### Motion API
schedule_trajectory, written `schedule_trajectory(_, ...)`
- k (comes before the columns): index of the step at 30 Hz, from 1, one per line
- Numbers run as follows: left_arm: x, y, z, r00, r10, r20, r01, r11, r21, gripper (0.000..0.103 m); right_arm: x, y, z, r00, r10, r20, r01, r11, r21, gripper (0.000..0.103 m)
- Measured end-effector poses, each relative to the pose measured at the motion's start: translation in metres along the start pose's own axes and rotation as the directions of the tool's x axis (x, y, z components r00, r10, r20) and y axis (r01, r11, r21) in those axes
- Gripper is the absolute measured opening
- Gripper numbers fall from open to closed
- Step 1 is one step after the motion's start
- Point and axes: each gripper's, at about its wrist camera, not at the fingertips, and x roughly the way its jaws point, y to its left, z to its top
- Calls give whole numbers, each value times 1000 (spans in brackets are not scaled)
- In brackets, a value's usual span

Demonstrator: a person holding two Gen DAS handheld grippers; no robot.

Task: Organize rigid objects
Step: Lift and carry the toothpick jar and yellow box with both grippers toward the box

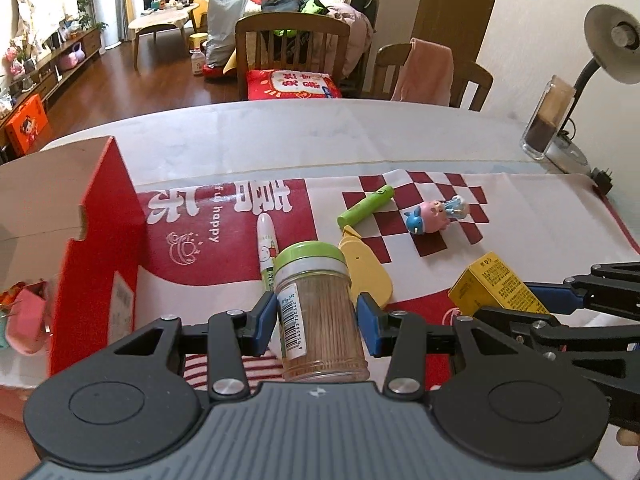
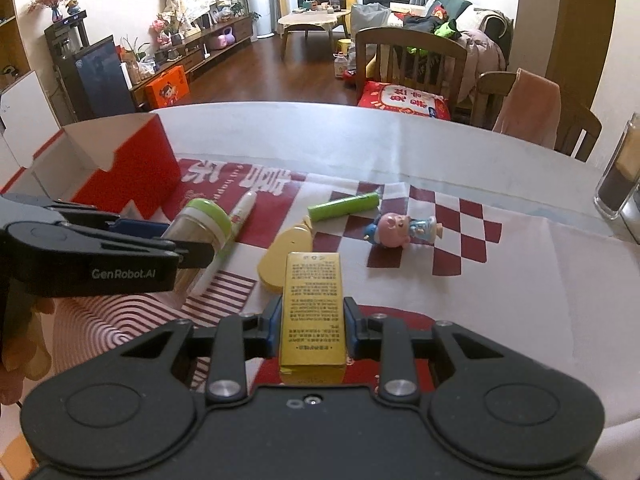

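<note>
Above the counter (image 1: pixel 400 136), the left hand-held gripper (image 1: pixel 317 316) is clamping a green-lidded toothpick jar (image 1: pixel 320 312), while the right hand-held gripper (image 2: pixel 311 320) is gripping a gold carton (image 2: pixel 313 312). Left of them, a red cardboard box (image 2: pixel 132 168) is standing open; a pig figurine (image 2: pixel 394 230) is lying beyond.

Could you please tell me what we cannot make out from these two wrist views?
- Red box contents: in the left wrist view its wall and the left edge cut them off; only a pink corner shows.
- Toothpick jar base: hidden behind the left hand-held gripper body.
- Yellow carton print: too small to read in the right wrist view.
- Desk lamp: its base is hidden behind the clear container.
</note>
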Motion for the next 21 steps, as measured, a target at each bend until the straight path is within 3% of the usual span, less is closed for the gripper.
schedule_trajectory(10,-47,28,4,1000,-18,23,18,1000,-4,43,-27,40,20,1000,9,29,-9,1000,-8,29)
schedule_trajectory(21,-89,82,7,998,-39,46,39,999,-11,43,-34,96,45,998,26,56,-26,1000,-6,29)
